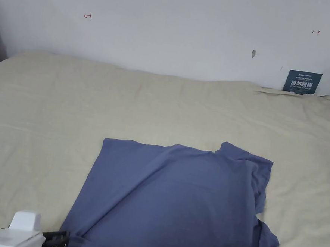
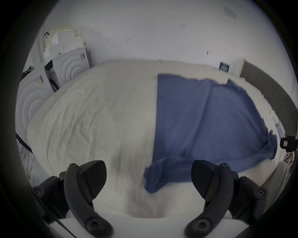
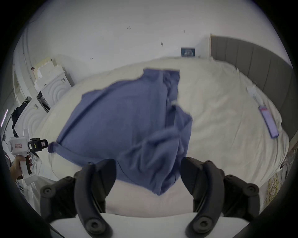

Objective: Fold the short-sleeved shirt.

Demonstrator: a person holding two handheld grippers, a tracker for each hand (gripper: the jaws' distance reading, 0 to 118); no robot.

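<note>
A dark sign (image 1: 302, 82) with white writing, too small to make out, leans against the wall at the far right of the bed (image 1: 48, 115). The blue shirt (image 1: 177, 202) lies partly folded near the bed's front edge, with open sheet to its left and beyond it. The left gripper (image 2: 149, 177) and right gripper (image 3: 148, 173) both have their jaws spread wide, holding nothing, at the shirt's near corners.

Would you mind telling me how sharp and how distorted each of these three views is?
Head view: sharp, straight lines, soft even light on the blue shirt. Left gripper view: fisheye with a dark round border, bed bulging, shirt edges smeared. Right gripper view: same fisheye bulge; the shirt's bunched near corner is blurred, while the right gripper stays crisp.
</note>
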